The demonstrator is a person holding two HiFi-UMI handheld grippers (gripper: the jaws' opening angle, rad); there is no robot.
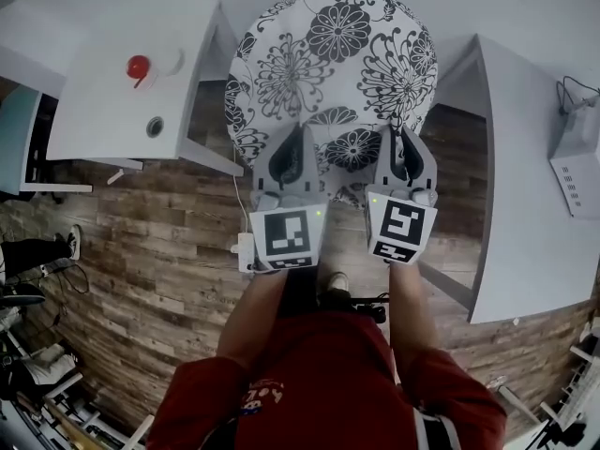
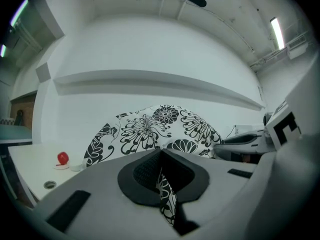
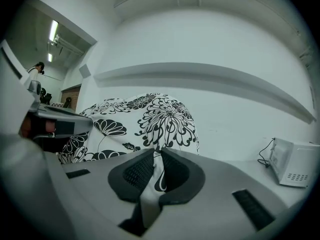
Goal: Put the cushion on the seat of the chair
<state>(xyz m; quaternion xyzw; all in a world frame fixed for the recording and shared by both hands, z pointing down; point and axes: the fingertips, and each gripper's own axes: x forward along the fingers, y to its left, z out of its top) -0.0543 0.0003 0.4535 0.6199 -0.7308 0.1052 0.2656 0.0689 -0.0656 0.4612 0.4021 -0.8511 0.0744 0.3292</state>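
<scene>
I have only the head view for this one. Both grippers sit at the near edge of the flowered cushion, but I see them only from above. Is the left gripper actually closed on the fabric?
Observer: Yes. The left gripper view shows the left gripper with a fold of the cushion pinched between its pads.
Operator: And the right one?
Observer: Same there. The right gripper is shut on a strip of the cushion's edge, which runs down between its jaws.
Operator: What is behind the cushion?
Observer: In both gripper views a long ledge runs across the white wall beyond it.
</scene>
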